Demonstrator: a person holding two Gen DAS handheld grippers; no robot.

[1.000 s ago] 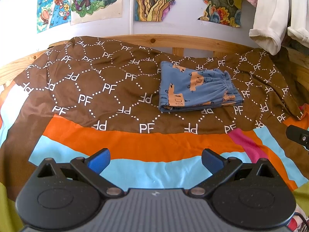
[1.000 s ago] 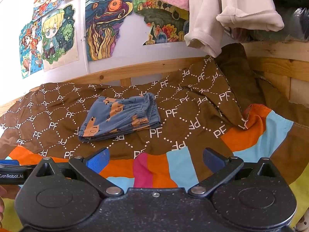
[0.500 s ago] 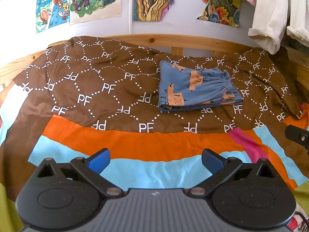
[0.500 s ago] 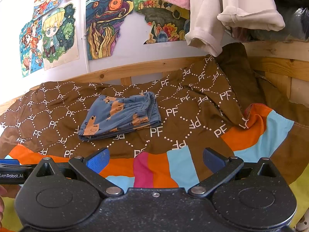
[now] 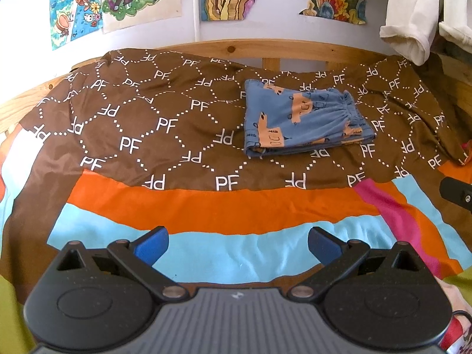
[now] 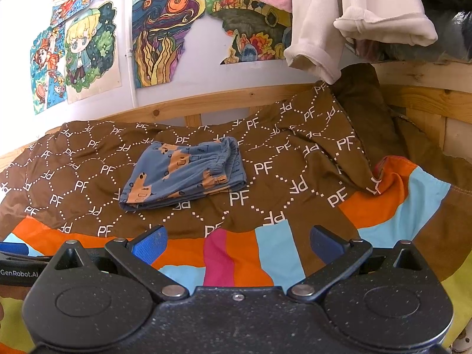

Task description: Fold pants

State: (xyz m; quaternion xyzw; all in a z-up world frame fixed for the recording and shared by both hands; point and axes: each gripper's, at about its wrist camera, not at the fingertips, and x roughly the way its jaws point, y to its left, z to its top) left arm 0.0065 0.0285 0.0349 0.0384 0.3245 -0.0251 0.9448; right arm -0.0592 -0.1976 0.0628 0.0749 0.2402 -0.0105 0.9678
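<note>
One pair of pants (image 5: 303, 119) lies folded into a compact blue rectangle on the brown part of the bedspread (image 5: 165, 135), toward the headboard (image 5: 265, 48), waistband on its right side. I judge the folding done: layers are stacked, edges roughly even, nothing trailing. At most a light squaring-up is left. My left gripper (image 5: 237, 243) hangs wide and empty over the striped near edge, well apart from the pants. My right gripper (image 6: 236, 243) is likewise spread wide, holding nothing, near the left one. Drawings (image 6: 159, 38) and clothes (image 6: 339, 20) hang behind.
</note>
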